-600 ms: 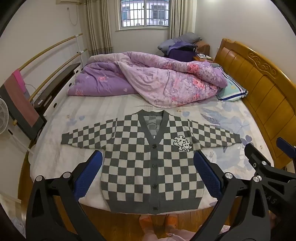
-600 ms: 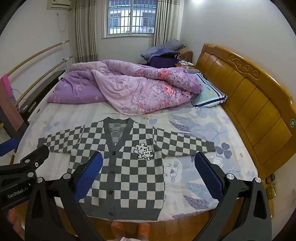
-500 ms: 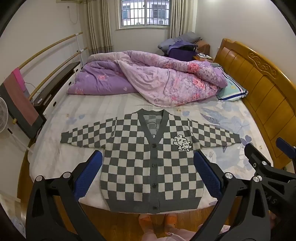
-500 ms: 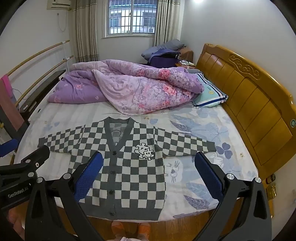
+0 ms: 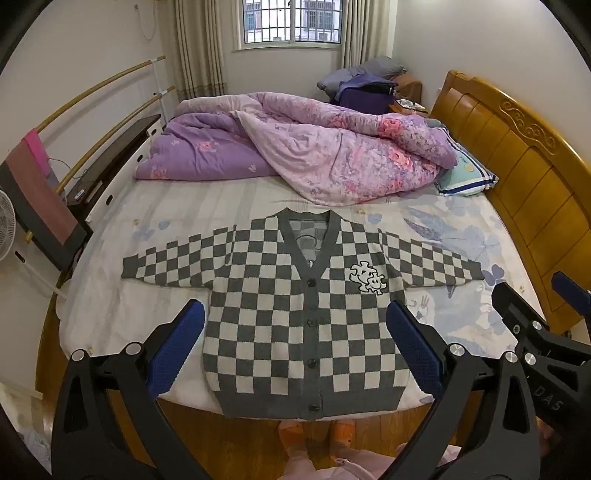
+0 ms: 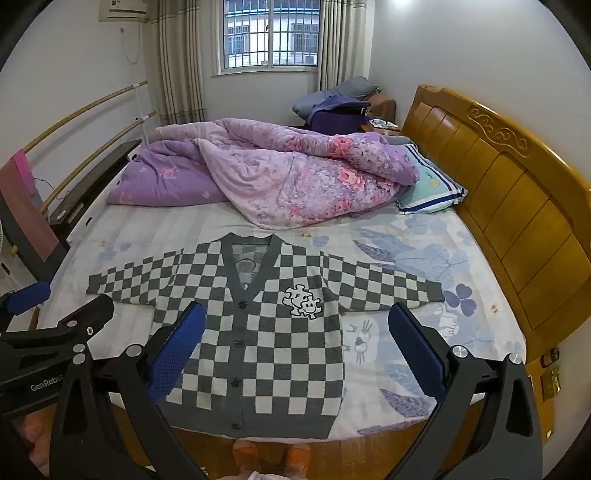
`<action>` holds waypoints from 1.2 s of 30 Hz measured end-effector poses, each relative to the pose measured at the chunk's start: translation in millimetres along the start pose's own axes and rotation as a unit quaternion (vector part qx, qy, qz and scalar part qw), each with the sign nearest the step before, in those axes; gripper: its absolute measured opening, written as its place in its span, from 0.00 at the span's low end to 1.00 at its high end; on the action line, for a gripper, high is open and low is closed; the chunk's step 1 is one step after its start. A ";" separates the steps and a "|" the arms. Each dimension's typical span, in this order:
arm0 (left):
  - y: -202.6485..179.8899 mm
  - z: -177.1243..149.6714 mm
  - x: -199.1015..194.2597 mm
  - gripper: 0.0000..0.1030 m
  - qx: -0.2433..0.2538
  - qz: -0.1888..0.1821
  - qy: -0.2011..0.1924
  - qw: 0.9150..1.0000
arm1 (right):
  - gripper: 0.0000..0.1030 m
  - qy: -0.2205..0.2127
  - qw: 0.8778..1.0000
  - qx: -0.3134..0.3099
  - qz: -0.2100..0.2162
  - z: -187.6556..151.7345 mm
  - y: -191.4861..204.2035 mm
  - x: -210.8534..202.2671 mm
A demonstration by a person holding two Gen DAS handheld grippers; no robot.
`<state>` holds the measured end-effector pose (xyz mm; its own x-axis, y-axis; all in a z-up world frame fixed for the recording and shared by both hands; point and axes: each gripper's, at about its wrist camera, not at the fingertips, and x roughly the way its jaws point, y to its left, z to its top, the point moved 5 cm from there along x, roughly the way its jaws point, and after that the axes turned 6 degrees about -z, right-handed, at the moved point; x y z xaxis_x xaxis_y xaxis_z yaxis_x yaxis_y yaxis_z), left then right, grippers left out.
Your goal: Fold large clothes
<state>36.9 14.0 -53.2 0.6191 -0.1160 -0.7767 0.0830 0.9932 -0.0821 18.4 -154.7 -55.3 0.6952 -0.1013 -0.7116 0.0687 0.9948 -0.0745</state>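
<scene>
A grey and white checked cardigan (image 5: 303, 325) is laid flat, front up, on the bed sheet (image 5: 122, 302), buttoned down the middle, both sleeves spread out to the sides. Its hem lies at the near edge of the mattress, collar pointed toward the far side. A puzzle-piece patch (image 5: 367, 277) is seen on the chest.

The left gripper (image 5: 295, 343) is held above the near edge of the bed, jaws spread wide, nothing between the blue pads (image 5: 177, 354); the cardigan's body is framed between them but not touched. The right gripper (image 6: 297, 341) is likewise held wide apart and empty, hovering over the cardigan's lower half and the bare sheet beside it. Each tool is seen at the edge of the other's view.

A rumpled purple and pink quilt (image 5: 295, 155) is bunched at the far side of the bed, just beyond the collar. A striped pillow (image 5: 465, 177) is wedged beside the wooden headboard (image 5: 524, 170). A window (image 6: 271, 35) is set in the far wall. Orange slippers (image 5: 317, 435) on a person's feet are seen on the wooden floor below the hem.
</scene>
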 end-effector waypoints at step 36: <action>1.3 -1.0 3.4 0.95 0.002 0.000 0.002 1.000 | 0.93 0.010 1.000 0.009 0.002 -5.8 8.0 5.8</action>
<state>38.3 15.0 -56.6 0.6159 -0.1166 -0.7792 0.0873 0.9930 -0.0795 18.8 -147.4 -64.1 0.6814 -0.0966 -0.7255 0.0792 0.9952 -0.0582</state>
